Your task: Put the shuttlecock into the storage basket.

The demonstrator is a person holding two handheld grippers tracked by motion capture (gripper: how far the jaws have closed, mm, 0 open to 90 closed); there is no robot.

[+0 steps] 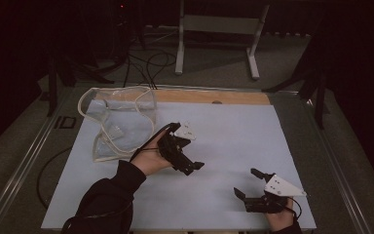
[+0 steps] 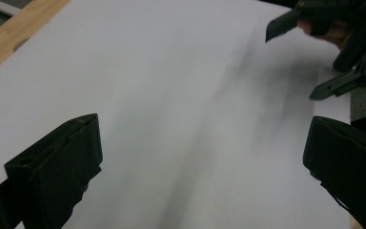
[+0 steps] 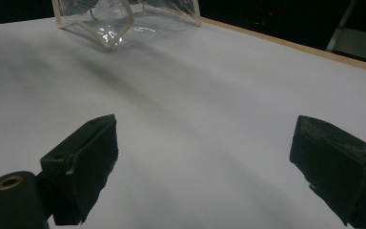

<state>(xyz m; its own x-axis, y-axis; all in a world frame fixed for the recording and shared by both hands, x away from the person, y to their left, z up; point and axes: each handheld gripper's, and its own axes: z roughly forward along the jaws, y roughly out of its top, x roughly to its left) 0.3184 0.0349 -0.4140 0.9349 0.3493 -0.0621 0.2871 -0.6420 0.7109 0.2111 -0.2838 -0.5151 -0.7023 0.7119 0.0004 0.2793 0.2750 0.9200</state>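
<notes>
A clear plastic bag with cream trim lies crumpled at the far left of the white sheet. My left gripper, held in a hand near the sheet's middle, points right, open and holding nothing; its own view shows its jaws wide apart over bare sheet. Near the front right corner my right gripper points left, also open and holding nothing. In its view the jaws frame bare sheet, and the bag lies far ahead. The right gripper also shows in the left gripper view's top right.
A wooden strip runs along the sheet's far edge. Beyond the table stand a white metal frame, loose cables and dark tripod legs. A black sleeve enters at the bottom left.
</notes>
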